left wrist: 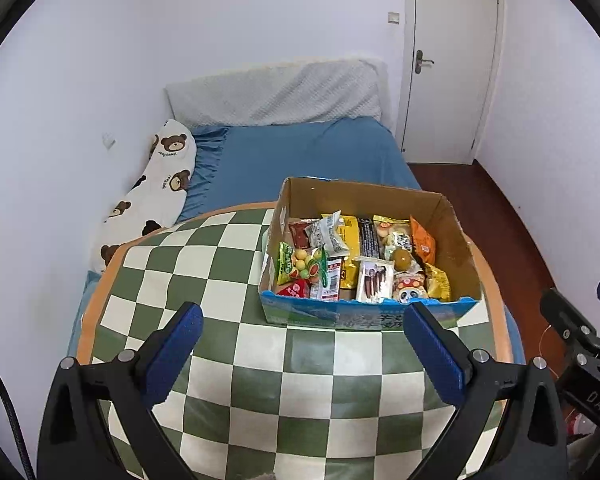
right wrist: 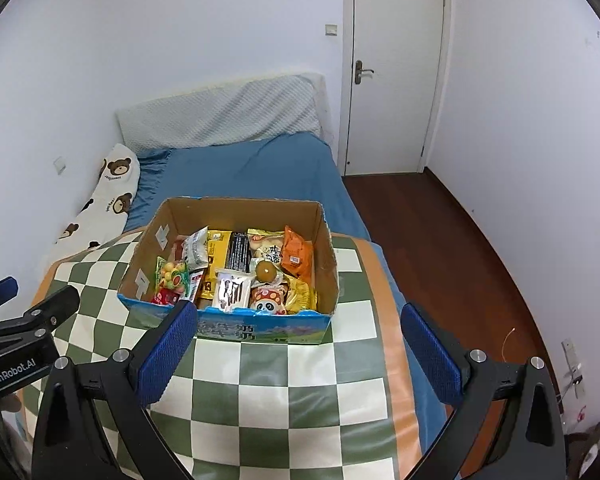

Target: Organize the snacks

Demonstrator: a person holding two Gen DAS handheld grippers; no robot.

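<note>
An open cardboard box (left wrist: 456,232) with a blue printed front stands on a green-and-white checked cloth (left wrist: 228,280). It holds several snack packets (left wrist: 340,256), among them a green candy bag (left wrist: 292,266) and an orange packet (left wrist: 422,242). My left gripper (left wrist: 304,316) is open and empty, just short of the box front. In the right wrist view the box (right wrist: 328,256) and its snacks (right wrist: 240,268) sit ahead. My right gripper (right wrist: 300,316) is open and empty, its left finger in front of the box's front left corner.
The checked cloth (right wrist: 260,380) covers a table that stands over a blue bed (left wrist: 308,156) with a bear-print pillow (left wrist: 160,196) and a grey headboard cushion (left wrist: 276,92). A white door (right wrist: 396,68) and dark wood floor (right wrist: 440,240) lie to the right.
</note>
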